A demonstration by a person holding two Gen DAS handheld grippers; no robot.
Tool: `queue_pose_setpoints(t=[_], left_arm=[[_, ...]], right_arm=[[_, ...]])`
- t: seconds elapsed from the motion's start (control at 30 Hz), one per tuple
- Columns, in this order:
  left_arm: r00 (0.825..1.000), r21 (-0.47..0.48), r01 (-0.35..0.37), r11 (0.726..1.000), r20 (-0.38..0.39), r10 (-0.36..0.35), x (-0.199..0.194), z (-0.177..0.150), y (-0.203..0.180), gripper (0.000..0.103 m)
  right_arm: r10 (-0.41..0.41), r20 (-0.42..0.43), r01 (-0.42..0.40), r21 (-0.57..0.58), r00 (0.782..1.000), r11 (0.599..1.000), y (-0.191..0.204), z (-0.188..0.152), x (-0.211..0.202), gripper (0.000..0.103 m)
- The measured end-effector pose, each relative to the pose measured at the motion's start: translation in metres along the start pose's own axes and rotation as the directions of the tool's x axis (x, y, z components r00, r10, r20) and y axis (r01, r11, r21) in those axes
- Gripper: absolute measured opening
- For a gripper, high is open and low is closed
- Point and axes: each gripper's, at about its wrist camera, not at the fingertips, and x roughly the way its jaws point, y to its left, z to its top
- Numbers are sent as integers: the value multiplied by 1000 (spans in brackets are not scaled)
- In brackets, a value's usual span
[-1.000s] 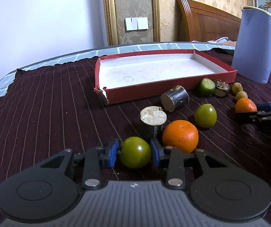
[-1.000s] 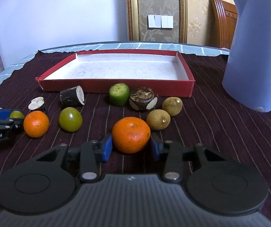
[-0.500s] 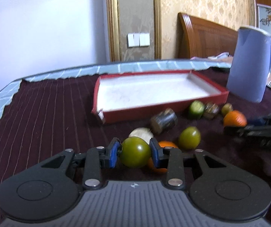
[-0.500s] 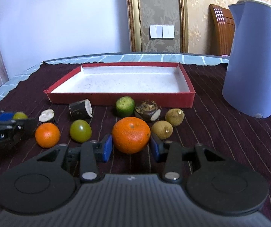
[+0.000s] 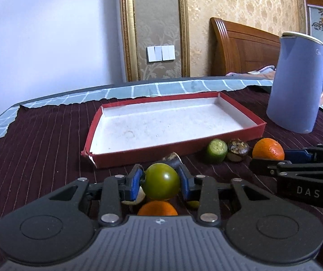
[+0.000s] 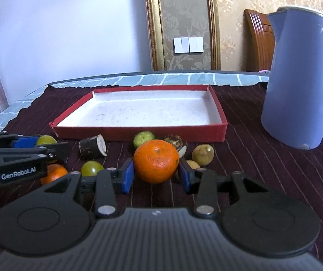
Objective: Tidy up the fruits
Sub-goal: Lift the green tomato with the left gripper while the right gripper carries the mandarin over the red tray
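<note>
My left gripper (image 5: 161, 181) is shut on a green round fruit (image 5: 161, 181), lifted above the dark cloth. Beneath it lie another orange (image 5: 157, 208) and a white-faced cut piece (image 5: 136, 197). My right gripper (image 6: 155, 169) is shut on a large orange (image 6: 155, 160), also raised off the table. The red box (image 5: 175, 149) with a white inside stands empty just beyond both. In the right wrist view the left gripper (image 6: 39, 142) shows at the left edge with its green fruit (image 6: 46, 140).
A blue kettle (image 6: 301, 79) stands right of the box. On the cloth before the box (image 6: 139, 134) lie a cut dark cylinder (image 6: 92, 148), a green cut fruit (image 6: 143, 137), a brown chestnut-like piece (image 6: 174, 141), two yellowish small fruits (image 6: 203, 154), a green fruit (image 6: 91, 168) and an orange (image 6: 54, 174).
My left gripper has risen with the green fruit and moved toward the box. My right gripper has lifted the large orange slightly off the cloth.
</note>
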Motion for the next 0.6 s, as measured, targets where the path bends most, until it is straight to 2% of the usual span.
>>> queue_pose_setpoints(t=[0.6], left_arm=[[1000, 0, -21, 1000, -23, 21, 30, 24, 8, 35]], right_arm=[[-14, 7, 14, -14, 1000, 1000, -6, 29, 19, 40]])
